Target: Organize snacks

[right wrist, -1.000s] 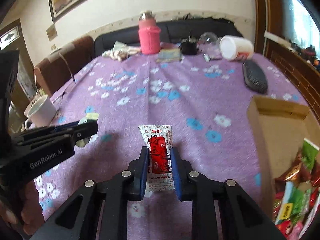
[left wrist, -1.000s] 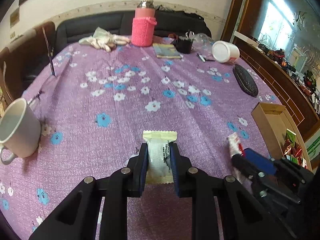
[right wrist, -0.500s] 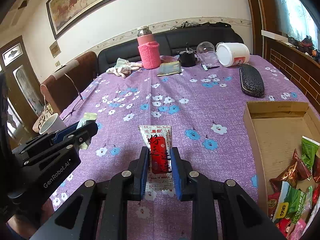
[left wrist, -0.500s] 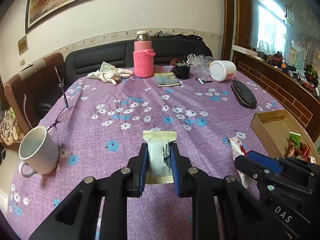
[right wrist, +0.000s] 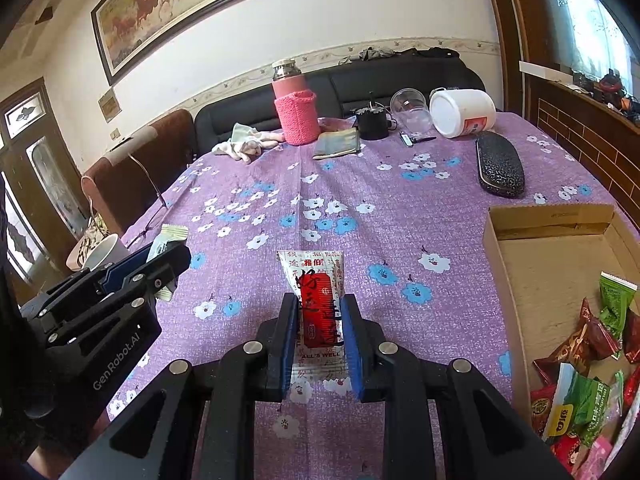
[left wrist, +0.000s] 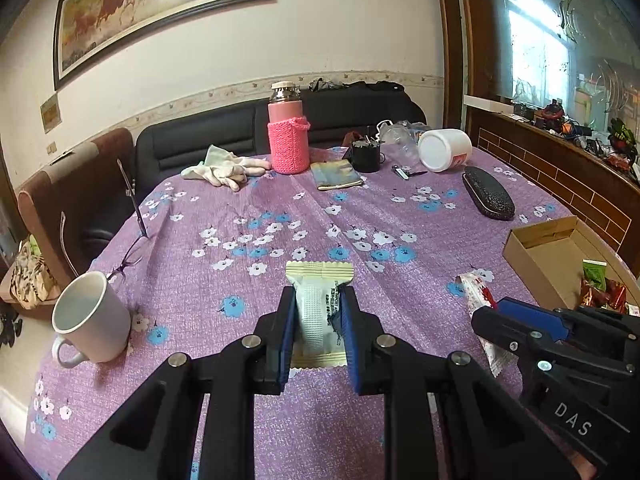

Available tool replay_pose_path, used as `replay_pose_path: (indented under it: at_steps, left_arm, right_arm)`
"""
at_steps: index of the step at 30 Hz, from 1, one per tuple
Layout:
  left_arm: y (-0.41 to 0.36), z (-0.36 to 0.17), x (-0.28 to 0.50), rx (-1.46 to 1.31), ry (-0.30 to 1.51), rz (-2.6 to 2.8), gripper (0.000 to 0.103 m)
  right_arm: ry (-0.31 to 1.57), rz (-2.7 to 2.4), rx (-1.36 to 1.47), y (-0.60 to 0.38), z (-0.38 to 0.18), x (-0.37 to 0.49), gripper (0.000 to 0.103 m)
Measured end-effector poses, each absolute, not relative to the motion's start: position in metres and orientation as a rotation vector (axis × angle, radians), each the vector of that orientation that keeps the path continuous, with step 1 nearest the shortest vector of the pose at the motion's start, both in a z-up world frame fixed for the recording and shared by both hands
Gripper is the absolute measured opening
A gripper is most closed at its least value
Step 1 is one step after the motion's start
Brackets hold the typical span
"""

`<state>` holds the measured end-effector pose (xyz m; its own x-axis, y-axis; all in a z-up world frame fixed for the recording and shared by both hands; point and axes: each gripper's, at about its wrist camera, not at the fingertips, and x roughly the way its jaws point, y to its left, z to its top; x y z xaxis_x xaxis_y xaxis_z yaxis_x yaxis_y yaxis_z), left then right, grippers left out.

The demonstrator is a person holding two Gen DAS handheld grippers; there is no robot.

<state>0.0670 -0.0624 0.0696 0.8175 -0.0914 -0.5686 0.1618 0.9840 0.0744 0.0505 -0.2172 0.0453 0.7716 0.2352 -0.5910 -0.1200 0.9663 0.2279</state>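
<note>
The left gripper pinches a cream-and-white crimped snack packet upright between its nearly closed blue pads, above the purple flowered tablecloth. The right gripper likewise clamps a red-and-white printed sachet, left of the open cardboard box holding snacks.

Purple floral tablecloth: white mug, pink flask, gloves, cardboard box

A framed horse painting hangs on the cream wall above a black sofa. A brown armchair stands left; daylight enters a window on the right.
</note>
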Motion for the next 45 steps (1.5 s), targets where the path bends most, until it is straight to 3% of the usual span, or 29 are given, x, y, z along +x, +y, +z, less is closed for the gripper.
replay_pose_path:
  at_steps: [9, 17, 30, 38, 45]
  left_arm:
    - [-0.064, 0.076, 0.060, 0.082, 0.599, -0.220, 0.021]
    - [-0.085, 0.083, 0.043, 0.067, 0.617, -0.358, 0.021]
    - [-0.206, 0.094, 0.004, 0.080, 0.733, -0.641, 0.021]
    - [-0.288, 0.055, -0.024, 0.158, 0.803, -0.752, 0.021]
    - [-0.295, 0.036, -0.033, 0.242, 0.747, -0.729, 0.021]
  right_arm:
    - [0.667, 0.189, 0.274, -0.232, 0.051, 0.047, 0.024]
    - [0.592, 0.125, 0.376, -0.284, 0.064, -0.017, 0.023]
    - [0.533, -0.114, 0.565, -0.426, 0.047, -0.085, 0.023]
    - [0.554, -0.151, 0.570, -0.445, 0.030, -0.079, 0.023]
    - [0.595, -0.161, 0.549, -0.443, 0.020, -0.065, 0.024]
